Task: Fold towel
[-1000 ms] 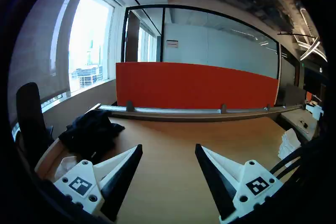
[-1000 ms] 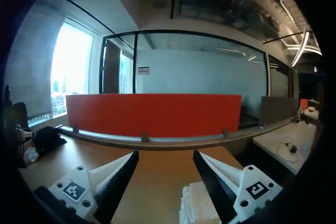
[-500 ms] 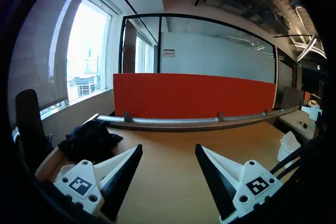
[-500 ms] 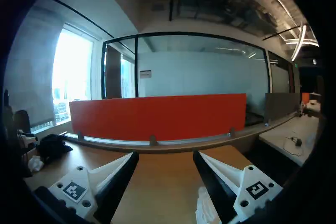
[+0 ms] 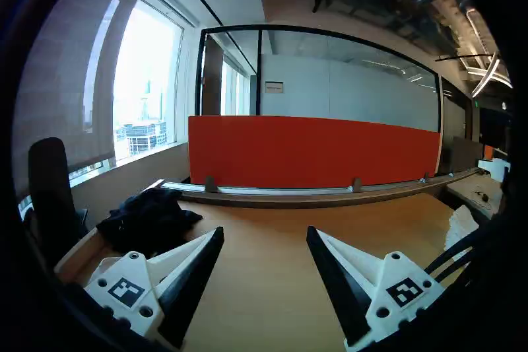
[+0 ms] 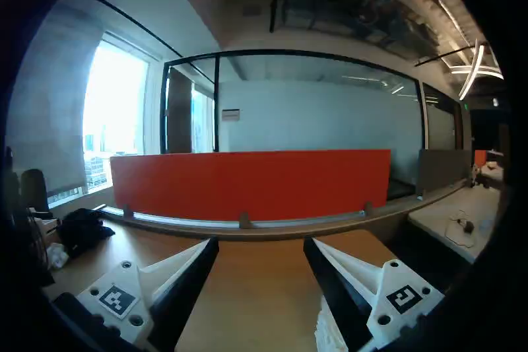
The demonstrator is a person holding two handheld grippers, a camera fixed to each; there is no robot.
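A stack of folded white towels (image 5: 460, 225) lies at the right edge of the wooden desk (image 5: 277, 233) in the left gripper view. In the right gripper view the same white stack (image 6: 328, 329) peeks out low beside the right finger. My left gripper (image 5: 264, 243) hangs open above the bare desk with nothing between its fingers. My right gripper (image 6: 261, 253) is open too, held above the desk (image 6: 257, 292) and holding nothing.
A dark bundle of cloth (image 5: 148, 220) lies at the desk's left end, seen smaller in the right gripper view as a dark bundle (image 6: 82, 228). An orange divider panel (image 5: 310, 152) runs along the desk's far edge. A black chair back (image 5: 49, 193) stands at the left. Another desk (image 6: 462, 216) lies to the right.
Both cameras tilted up a little, then shifted slightly. The white towel stack slid lower in the right gripper view. Both grippers stayed open.
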